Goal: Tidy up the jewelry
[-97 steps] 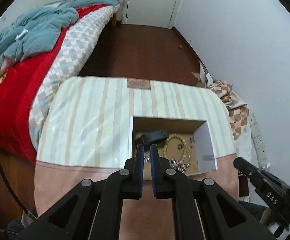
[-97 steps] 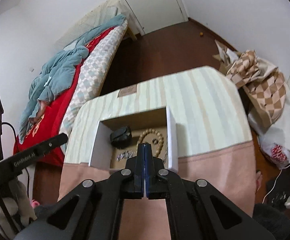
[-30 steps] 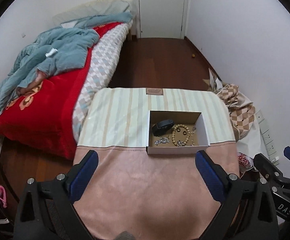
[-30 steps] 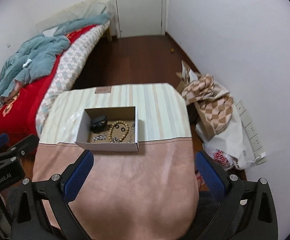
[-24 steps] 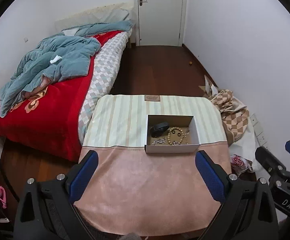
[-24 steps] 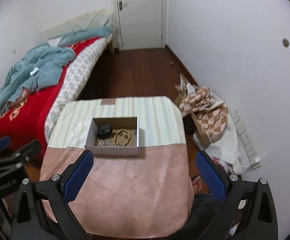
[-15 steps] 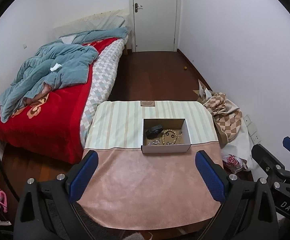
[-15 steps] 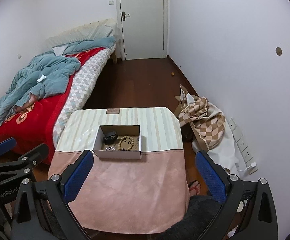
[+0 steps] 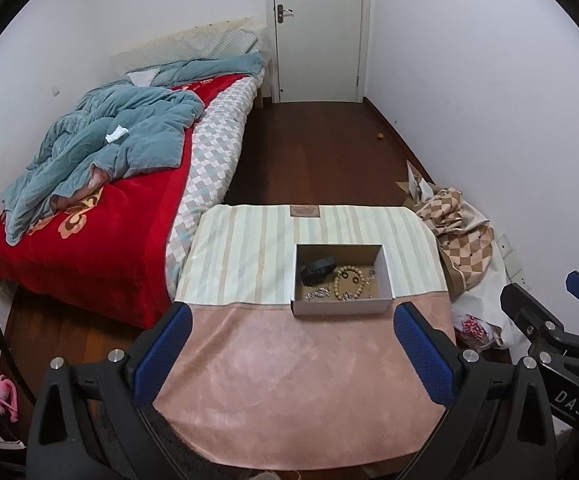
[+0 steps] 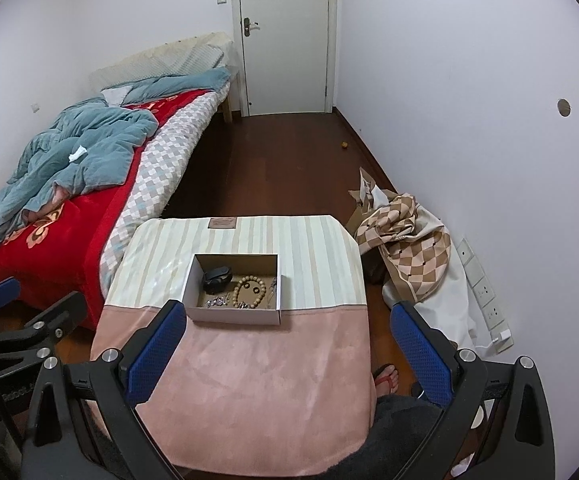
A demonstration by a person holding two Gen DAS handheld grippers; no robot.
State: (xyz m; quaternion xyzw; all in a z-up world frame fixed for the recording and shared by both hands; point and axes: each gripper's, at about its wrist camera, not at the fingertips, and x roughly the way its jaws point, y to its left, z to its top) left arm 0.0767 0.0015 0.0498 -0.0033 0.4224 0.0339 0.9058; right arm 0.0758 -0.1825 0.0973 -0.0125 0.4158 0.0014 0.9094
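An open white cardboard box (image 9: 339,306) (image 10: 233,315) sits on the cloth-covered table (image 9: 289,380) (image 10: 257,380), across the seam between striped and pink cloth. Inside lie a black object (image 9: 316,270) (image 10: 216,279), a wooden bead bracelet (image 9: 347,276) (image 10: 249,286) and silver chain pieces (image 9: 316,293) (image 10: 216,301). My left gripper (image 9: 293,354) is open, high above the table's near side, blue pads wide apart. My right gripper (image 10: 287,350) is open too, raised well back from the box. Neither holds anything.
A bed (image 9: 101,208) with red blanket and blue quilt stands left of the table. A checkered cloth heap (image 10: 405,236) and a white bag lie against the right wall. A person's sandalled foot (image 10: 385,378) shows beside the table. A closed door (image 10: 285,36) is at the far end.
Both grippers went from shut over the box to wide open, then kept pulling up and back, so the table and box look smaller and more of the room shows.
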